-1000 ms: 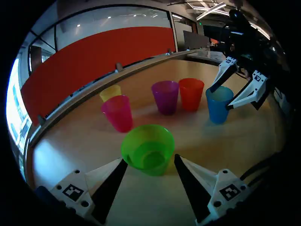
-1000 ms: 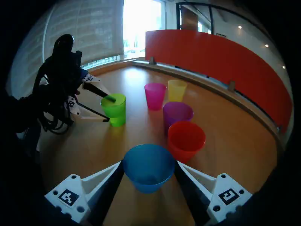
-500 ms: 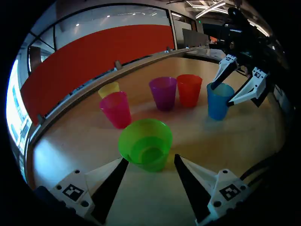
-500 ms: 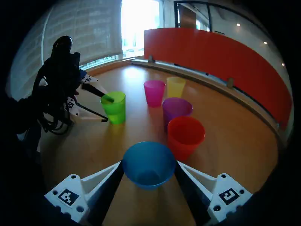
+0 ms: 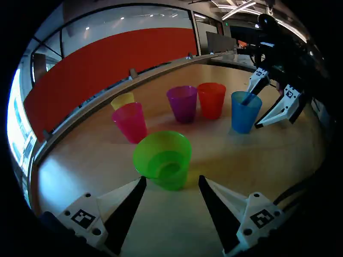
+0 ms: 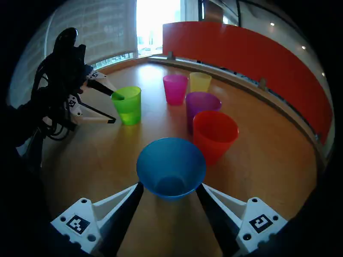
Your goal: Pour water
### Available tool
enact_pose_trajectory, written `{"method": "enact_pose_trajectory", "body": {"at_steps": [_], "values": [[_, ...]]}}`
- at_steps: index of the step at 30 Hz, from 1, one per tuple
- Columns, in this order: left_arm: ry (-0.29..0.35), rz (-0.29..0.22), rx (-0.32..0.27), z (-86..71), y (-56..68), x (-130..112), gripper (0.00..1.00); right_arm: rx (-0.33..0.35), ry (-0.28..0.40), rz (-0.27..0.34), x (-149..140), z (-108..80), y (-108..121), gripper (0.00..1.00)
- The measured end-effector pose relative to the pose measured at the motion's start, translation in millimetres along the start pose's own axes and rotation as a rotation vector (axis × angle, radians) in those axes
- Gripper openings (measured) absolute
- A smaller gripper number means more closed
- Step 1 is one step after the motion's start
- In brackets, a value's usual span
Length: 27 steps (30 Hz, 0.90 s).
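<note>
The left gripper [image 5: 171, 182] brackets a translucent green plastic cup [image 5: 163, 157] low on its wall. The right gripper [image 6: 168, 188] brackets a blue plastic cup [image 6: 171, 166] the same way. The fingertips sit right beside each cup, but I cannot tell whether either pair actually presses.

Both cups appear upright and well apart on the pale wooden table [image 5: 266, 154], so pouring looks not yet begun. Lifting, bringing one cup over the other and tipping all remain. Whether either cup holds water is unclear.

Both grippers are held low, each angled slightly down at its cup.
</note>
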<state>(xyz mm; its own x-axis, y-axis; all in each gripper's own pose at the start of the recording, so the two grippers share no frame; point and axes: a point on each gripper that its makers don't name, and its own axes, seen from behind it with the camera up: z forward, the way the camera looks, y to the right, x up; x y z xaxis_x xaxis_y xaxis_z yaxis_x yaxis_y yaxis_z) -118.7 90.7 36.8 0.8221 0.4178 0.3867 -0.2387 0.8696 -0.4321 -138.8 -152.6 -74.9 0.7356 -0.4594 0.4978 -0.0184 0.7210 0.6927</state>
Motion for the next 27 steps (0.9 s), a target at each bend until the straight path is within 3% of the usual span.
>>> {"method": "enact_pose_trajectory", "body": {"at_steps": [11,20,27], "values": [[-0.015,-0.003,0.012,-8.3,-4.3,-6.2,0.90,-0.031,-0.005,0.014,-12.0,-12.9,5.3,0.94],[-0.008,-0.003,0.055,-28.5,-13.2,-10.9,0.90,-0.077,0.009,0.034,-21.6,-34.6,8.9,0.95],[0.019,-0.045,0.095,-45.5,-20.3,-12.0,0.90,-0.132,0.030,0.058,-27.6,-53.8,18.3,0.94]]}}
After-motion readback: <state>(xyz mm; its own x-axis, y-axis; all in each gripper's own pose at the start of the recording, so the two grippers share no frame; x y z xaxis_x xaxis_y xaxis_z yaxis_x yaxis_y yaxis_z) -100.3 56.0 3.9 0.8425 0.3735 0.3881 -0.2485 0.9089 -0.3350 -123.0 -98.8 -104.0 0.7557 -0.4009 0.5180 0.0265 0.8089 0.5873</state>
